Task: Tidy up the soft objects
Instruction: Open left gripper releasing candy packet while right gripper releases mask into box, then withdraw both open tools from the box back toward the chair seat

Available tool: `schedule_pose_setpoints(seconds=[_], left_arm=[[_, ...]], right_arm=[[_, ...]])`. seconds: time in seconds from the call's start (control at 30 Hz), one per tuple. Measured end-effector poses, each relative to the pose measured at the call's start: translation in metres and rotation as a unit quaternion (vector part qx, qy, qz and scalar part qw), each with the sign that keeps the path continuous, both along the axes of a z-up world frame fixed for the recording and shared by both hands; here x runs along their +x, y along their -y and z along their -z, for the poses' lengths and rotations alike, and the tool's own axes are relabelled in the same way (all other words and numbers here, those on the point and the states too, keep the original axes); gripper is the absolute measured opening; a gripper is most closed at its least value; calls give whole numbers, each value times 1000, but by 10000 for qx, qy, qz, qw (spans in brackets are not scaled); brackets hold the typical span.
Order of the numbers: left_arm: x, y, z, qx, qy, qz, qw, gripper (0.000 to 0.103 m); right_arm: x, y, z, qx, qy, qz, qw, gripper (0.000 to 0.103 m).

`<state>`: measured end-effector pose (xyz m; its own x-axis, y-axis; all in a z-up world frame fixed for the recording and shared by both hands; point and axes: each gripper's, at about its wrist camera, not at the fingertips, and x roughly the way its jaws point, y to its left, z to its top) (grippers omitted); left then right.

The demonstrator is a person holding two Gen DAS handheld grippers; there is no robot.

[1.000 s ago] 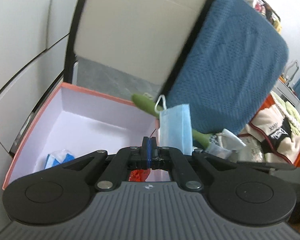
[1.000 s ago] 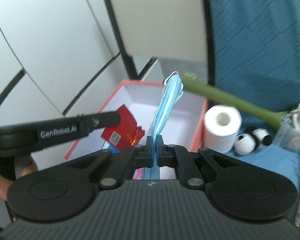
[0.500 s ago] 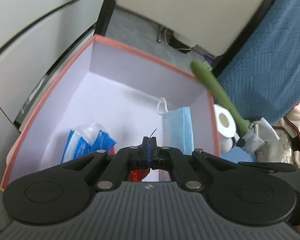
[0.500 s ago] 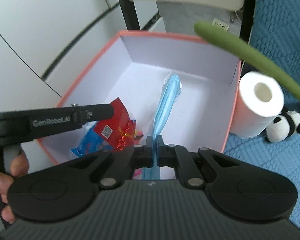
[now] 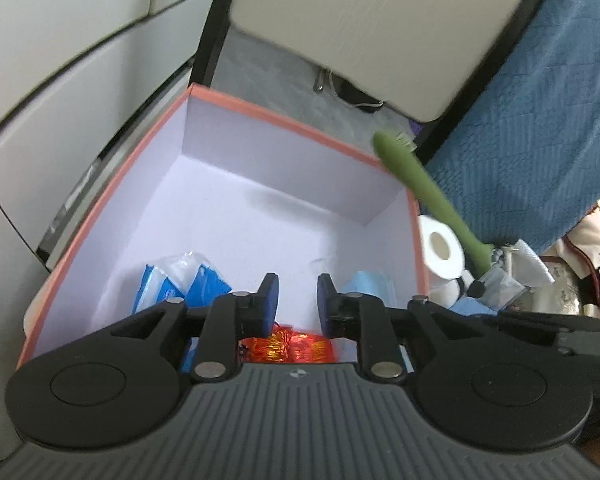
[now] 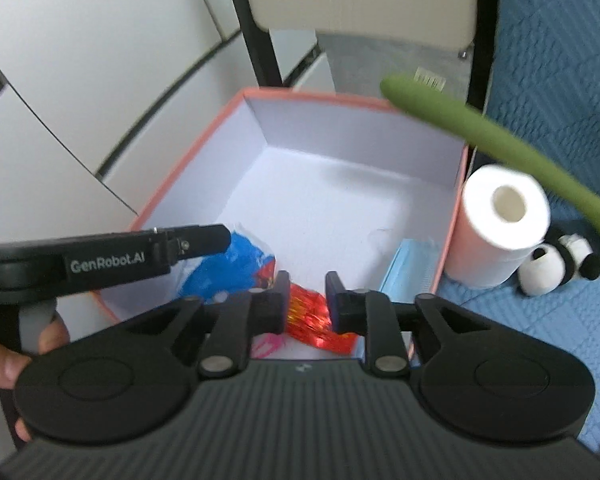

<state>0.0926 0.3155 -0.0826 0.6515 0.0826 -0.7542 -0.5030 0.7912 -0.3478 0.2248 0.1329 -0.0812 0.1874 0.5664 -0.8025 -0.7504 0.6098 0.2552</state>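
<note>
A pink-rimmed box [image 5: 284, 118] [image 6: 204, 148] with a white inside stands below both grippers. On its floor lie a blue face mask [image 6: 410, 270] [image 5: 366, 286] by the right wall, a red foil packet [image 5: 296, 346] [image 6: 312, 316] and a blue tissue pack [image 5: 180, 282] [image 6: 228, 264]. My left gripper [image 5: 293, 294] hangs over the box, its jaws opening with nothing between them. My right gripper [image 6: 307, 290] is likewise opening and empty, above the red packet. The left gripper's body [image 6: 112, 258] shows at the left of the right wrist view.
A toilet roll [image 6: 500, 224] [image 5: 440, 250] and a small panda plush [image 6: 556, 264] sit right of the box on a blue quilt [image 6: 560, 80]. A green stalk-like plush [image 6: 480, 132] [image 5: 424, 192] leans over the box corner. A chair back [image 5: 380, 28] rises behind.
Both grippers sank toward the box and their jaws parted. The mask left the right gripper and the red packet left the left one; both now lie inside the box.
</note>
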Motion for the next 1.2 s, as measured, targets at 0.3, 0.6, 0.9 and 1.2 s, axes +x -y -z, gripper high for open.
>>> schedule_pose_setpoints(seconds=[0.3,0.6,0.9,1.2], left_arm=[[-20,50,-55,307,477,225,9981,25],[-45,108,-90,456,867,611,9933,25],[-66,172,-91,505,1005,1183,9866,25],[-81,233,-69,572,1004,1642,9796,38]], right_arm=[[-22,59,-58,567,396,399,9968,27],[-54,128,-90,834,859,947,9883,27],[-87,193,-90,882,1158,1513,9777,27],[-115,257,-66,763,1321,2191,9637,27]])
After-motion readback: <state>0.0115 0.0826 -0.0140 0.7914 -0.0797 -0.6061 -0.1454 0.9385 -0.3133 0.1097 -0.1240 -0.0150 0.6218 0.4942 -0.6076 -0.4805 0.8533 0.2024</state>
